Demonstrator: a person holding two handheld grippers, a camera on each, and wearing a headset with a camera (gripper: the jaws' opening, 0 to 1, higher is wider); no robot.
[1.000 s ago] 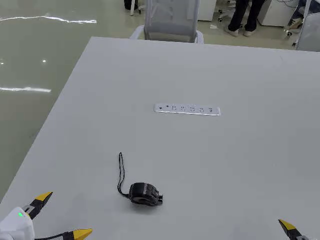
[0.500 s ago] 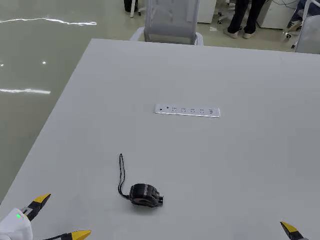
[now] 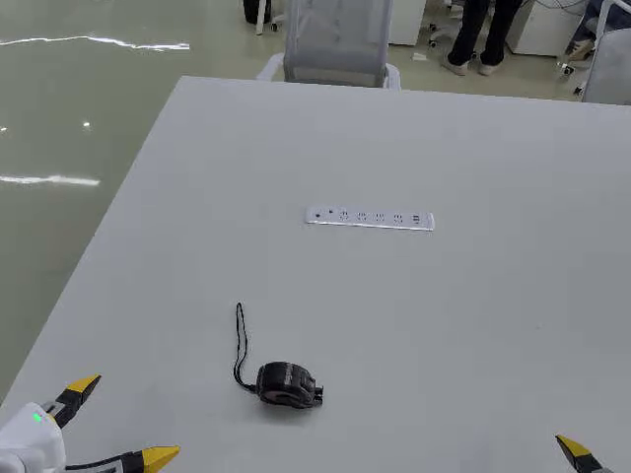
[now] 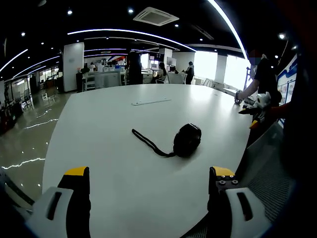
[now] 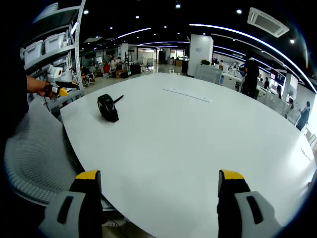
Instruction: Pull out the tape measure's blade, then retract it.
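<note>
Tape measure [image 3: 287,384] untouched, blade in. Left gripper [image 3: 120,421] at its 8 o'clock, right gripper [image 5: 159,176] at 4, both wide and empty, likely flanking it to grab.

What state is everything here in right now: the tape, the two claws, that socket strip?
Tape measure: lying on the table, blade in, untouched.
Strap: loose, stretched out on the table.
Left claw: open, holding nothing.
Right claw: open, holding nothing.
Socket strip: nothing plugged in.
</note>
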